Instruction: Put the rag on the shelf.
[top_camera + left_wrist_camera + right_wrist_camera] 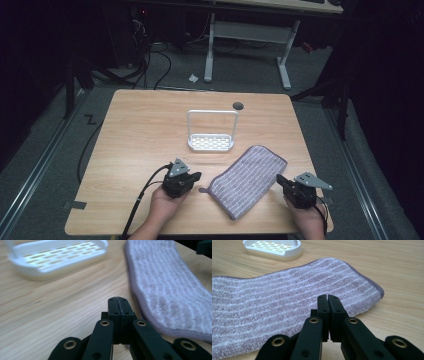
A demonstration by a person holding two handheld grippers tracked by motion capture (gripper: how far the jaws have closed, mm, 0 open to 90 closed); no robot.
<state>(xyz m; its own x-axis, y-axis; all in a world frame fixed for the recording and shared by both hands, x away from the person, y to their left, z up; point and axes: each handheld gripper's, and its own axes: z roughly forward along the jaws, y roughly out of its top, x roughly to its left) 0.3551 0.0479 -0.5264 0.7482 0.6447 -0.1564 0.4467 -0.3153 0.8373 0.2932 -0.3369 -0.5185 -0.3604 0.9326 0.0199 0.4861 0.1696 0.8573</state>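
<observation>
A purple striped towel (247,180) lies flat on the wooden table (140,135), running diagonally from near centre toward the front. My left gripper (197,176) rests on the table just left of the towel's near end, jaws shut with nothing between them; its own view has the towel (170,287) at the right of the left gripper (117,299). My right gripper (279,180) sits at the towel's right edge, shut and empty; from the right gripper (328,298) the towel (282,305) spreads ahead and to the left.
A white slotted rack (211,142) with a tall wire handle stands behind the towel at mid-table, also seen as the rack (57,257) and the rack (274,247). A round dark hole (238,105) sits near the far edge. Beyond the table are desk legs and cables.
</observation>
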